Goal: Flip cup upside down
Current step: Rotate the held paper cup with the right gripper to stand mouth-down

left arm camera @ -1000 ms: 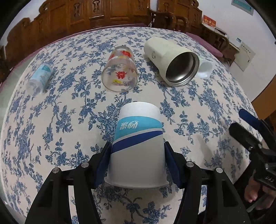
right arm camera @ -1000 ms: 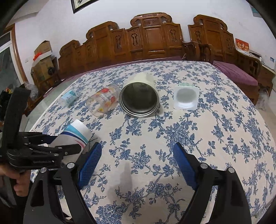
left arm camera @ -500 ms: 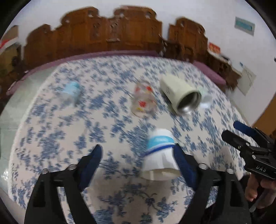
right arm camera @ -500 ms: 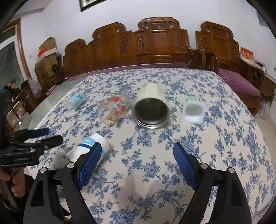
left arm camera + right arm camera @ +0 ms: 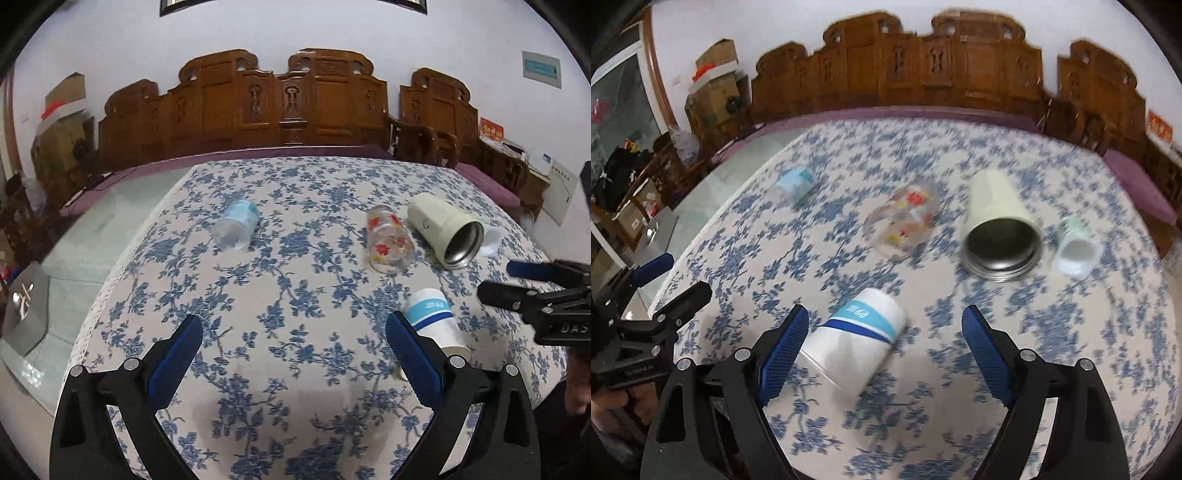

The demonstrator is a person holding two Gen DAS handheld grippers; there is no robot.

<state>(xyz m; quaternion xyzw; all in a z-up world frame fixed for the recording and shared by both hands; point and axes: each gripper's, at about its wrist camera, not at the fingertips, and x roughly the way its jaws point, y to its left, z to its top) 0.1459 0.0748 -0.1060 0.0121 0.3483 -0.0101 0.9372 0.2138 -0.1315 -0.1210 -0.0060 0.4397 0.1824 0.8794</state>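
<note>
paper cup (image 5: 855,341) sits rim-down on the tablecloth (image 5: 295,280) at about 7 o'clock of the steel tumbler (image 5: 999,229), so the flip looks done, which i guess is why left gripper (image 5: 293,343) and right gripper (image 5: 882,341) both hang wide open holding nothing.

You're looking at a white paper cup (image 5: 858,339) with light and dark blue bands, on a white cloth (image 5: 295,362) printed with blue flowers. Your grippers are black with blue pads (image 5: 173,360); the glass (image 5: 388,240) carries red flowers.
</note>
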